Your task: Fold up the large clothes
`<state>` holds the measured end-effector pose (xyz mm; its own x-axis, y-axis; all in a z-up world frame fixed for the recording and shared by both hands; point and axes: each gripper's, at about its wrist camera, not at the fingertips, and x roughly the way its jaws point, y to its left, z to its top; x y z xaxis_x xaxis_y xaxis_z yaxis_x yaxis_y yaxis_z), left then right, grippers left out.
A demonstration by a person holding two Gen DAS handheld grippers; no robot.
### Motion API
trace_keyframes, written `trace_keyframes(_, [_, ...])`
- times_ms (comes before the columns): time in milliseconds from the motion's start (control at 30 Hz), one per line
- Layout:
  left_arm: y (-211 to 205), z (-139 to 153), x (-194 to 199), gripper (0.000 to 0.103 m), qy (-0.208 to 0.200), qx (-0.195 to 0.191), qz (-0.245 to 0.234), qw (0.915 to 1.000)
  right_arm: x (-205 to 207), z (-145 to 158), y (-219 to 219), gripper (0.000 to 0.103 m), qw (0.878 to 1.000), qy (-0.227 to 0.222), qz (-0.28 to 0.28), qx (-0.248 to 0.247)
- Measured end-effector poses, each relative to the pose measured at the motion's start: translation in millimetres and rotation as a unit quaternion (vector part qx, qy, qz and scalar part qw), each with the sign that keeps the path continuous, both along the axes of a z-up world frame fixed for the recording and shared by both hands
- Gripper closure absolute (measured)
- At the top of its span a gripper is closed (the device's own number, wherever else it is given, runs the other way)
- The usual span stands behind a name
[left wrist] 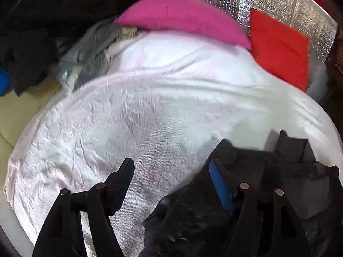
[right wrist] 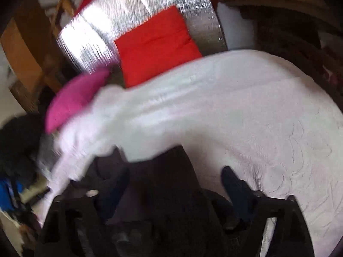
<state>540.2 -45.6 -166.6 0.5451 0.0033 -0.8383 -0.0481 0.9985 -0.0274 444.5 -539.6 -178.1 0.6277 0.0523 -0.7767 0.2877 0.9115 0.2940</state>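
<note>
Left hand-held gripper (left wrist: 171,171) is standing wide at the bottom of its frame, nothing pinched, the dark garment (left wrist: 193,209) lying loose against the inside of its blue-padded finger (left wrist: 220,184). Over in the right wrist view, the right hand-held gripper (right wrist: 173,182) is likewise spread wide at the bottom centre, and the same dark garment (right wrist: 163,171) is sitting between the fingers without either pad pressing on it, as far as the blur allows.

That garment is resting on a white textured bedspread (left wrist: 133,115) that is filling the middle of both frames. It is looking limp, matte and near-black, bunched into soft lumps with one corner poking up toward the lower right of the left view; its overall shape is too crumpled and blurred to name.

Judging by the drape, it is going to handle soft and floppy, moderately light, not slippery and not fragile. It will sag wherever unsupported, so I would be taking hold at two outer edges or corners, one per gripper, and pulling it taut.

Further up, a pink pillow (left wrist: 182,19) is sitting at upper centre, a red cushion (left wrist: 278,47) at upper right, and a heap of dark clothes (left wrist: 32,32) at upper left.
</note>
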Motion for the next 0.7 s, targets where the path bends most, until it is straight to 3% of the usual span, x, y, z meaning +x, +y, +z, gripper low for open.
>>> trace_keyframes(33, [0.6, -5.3, 1.5, 0.03, 0.01, -0.007, -0.005, 0.9999, 4.8, -7.7, 4.3, 0.042, 1.0, 0.02, 0.007, -0.014])
trace_keyframes(133, [-5.2, -20.2, 2.6, 0.034, 0.026, -0.011, -0.034, 0.999, 12.1, -24.3, 20.1, 0.068, 0.995, 0.066, 0.008, -0.08])
trace_keyframes(167, [-9.6, -22.9, 1.9, 0.058, 0.024, -0.01, -0.05, 0.9984, 11.2, -22.0, 22.6, 0.071, 0.994, 0.063, 0.007, -0.092])
trace_keyframes(233, [-19.9, -24.7, -0.1, 0.087, 0.021, -0.02, -0.077, 0.9966, 5.6, -9.6, 23.4, 0.082, 0.994, 0.039, 0.0, -0.106])
trace_keyframes(300, [-30.9, -23.4, -3.1, 0.09, 0.003, 0.01, -0.081, 0.9967, 2.4, 3.3, 24.9, 0.084, 0.992, 0.013, -0.013, -0.125])
trace_keyframes(367, [-34.5, -21.1, -4.8, 0.102, -0.015, 0.021, -0.076, 0.9968, 0.0, 11.0, 26.8, 0.085, 0.99, -0.002, -0.023, -0.136])
trace_keyframes(533, [-18.4, -5.5, -4.8, 0.102, -0.057, 0.013, -0.034, 0.9977, -1.3, 2.9, 18.9, 0.085, 0.99, 0.002, -0.046, -0.134])
trace_keyframes(700, [-13.8, -11.6, 2.7, 0.098, -0.026, -0.007, -0.042, 0.9987, -7.0, -4.1, 4.5, 0.086, 0.99, -0.001, -0.08, -0.118])
